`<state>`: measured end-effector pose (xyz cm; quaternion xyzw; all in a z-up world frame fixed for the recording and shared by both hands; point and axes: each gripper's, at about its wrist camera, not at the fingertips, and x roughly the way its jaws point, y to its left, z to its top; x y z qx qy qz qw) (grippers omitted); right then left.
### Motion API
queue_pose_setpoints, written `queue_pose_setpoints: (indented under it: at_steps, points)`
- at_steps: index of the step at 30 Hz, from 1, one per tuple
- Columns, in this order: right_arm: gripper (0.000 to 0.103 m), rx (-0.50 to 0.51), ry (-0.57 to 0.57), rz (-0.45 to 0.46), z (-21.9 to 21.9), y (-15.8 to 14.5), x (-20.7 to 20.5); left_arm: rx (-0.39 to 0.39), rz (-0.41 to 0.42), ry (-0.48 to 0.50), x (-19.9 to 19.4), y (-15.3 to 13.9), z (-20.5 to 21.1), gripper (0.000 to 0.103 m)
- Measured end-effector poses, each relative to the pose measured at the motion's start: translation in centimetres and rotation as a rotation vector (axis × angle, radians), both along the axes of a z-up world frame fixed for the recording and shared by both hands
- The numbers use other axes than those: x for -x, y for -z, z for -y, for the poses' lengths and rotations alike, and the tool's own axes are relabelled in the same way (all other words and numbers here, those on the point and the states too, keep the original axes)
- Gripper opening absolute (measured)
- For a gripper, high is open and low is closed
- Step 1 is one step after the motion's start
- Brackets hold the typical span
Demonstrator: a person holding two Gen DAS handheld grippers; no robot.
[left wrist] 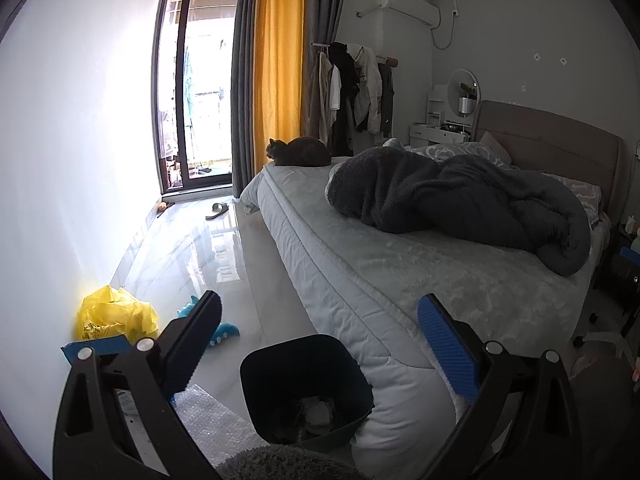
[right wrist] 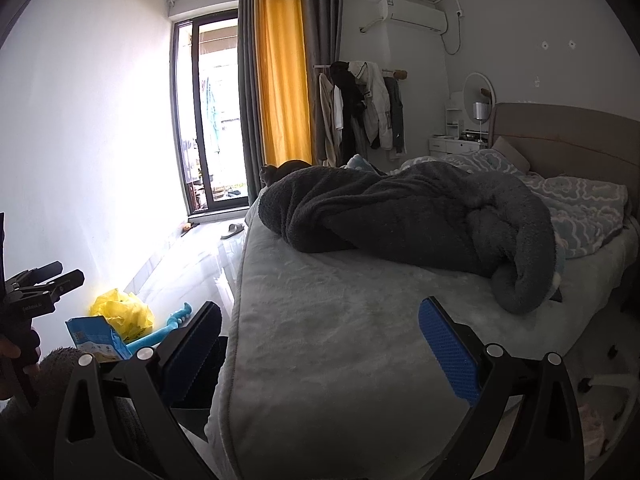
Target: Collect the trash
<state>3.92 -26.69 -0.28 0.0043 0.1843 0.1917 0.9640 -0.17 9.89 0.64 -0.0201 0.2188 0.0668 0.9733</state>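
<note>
Both tongs spread wide, empty: left tongs above the bin by the bed, perhaps tissue inside; right tongs over the bed. Yellow bag against the wall.

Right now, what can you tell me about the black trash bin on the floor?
The trash bin is dark, black or deep navy, and looks like smooth plastic, with a rounded-square open rim and no lid. It stands upright on the pale shiny floor, pressed against the padded corner of the bed. Inside, near the bottom, lies some crumpled whitish trash. A bubble wrap sheet lies beside it on the floor. The open left gripper hovers above it without touching.
</note>
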Motion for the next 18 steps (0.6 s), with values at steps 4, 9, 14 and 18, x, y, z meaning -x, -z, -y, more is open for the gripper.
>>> queue_pose_setpoints:
  at_steps: [4, 9, 14, 18]
  points:
    - [0.1, -0.004, -0.001, -0.001, 0.06, 0.08, -0.11, 0.004, 0.0, -0.003, 0.15, -0.03, 0.02, 0.1]
    - [0.1, -0.002, 0.0, 0.0, -0.05, 0.07, -0.07, 0.002, -0.001, -0.003, 0.2, -0.05, 0.01, 0.1]
    - [0.1, -0.001, 0.001, -0.001, -0.07, 0.07, -0.07, 0.003, -0.002, -0.004, 0.09, -0.14, 0.02, 0.1]
    - [0.1, -0.001, 0.001, -0.001, -0.08, 0.07, -0.06, 0.006, -0.003, -0.005, 0.05, -0.13, 0.03, 0.1]
